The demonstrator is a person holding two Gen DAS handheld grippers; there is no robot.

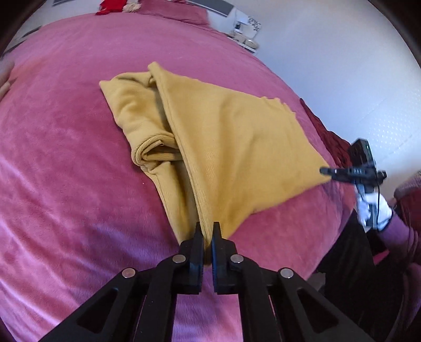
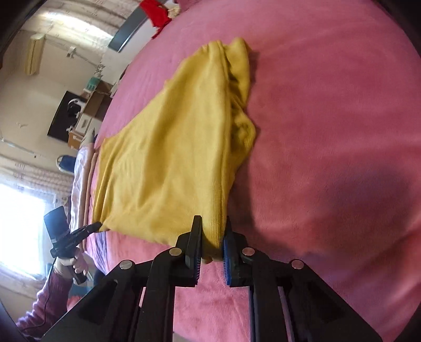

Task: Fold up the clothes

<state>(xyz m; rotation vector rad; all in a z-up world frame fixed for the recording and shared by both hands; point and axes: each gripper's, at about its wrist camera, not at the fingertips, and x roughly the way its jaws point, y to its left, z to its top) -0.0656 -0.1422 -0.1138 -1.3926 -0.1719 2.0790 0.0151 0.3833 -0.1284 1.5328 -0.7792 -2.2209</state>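
Note:
A mustard-yellow garment (image 1: 223,136) lies partly folded on a pink fleece blanket (image 1: 65,157); its upper layer is stretched taut and a bunched sleeve and cuff lie along one side. My left gripper (image 1: 208,229) is shut on one near corner of the garment's ribbed hem. My right gripper (image 2: 213,223) is shut on the other hem corner of the garment (image 2: 171,147). Each gripper shows in the other's view, the right gripper (image 1: 326,171) and the left gripper (image 2: 96,225), pinching a corner.
The pink blanket (image 2: 329,131) covers the whole bed. A red item (image 1: 110,5) lies at the far end near the pillow. A dark red cloth (image 1: 331,142) hangs off the bed edge. A shelf with small items (image 1: 247,31) and a dresser (image 2: 81,115) stand beside the bed.

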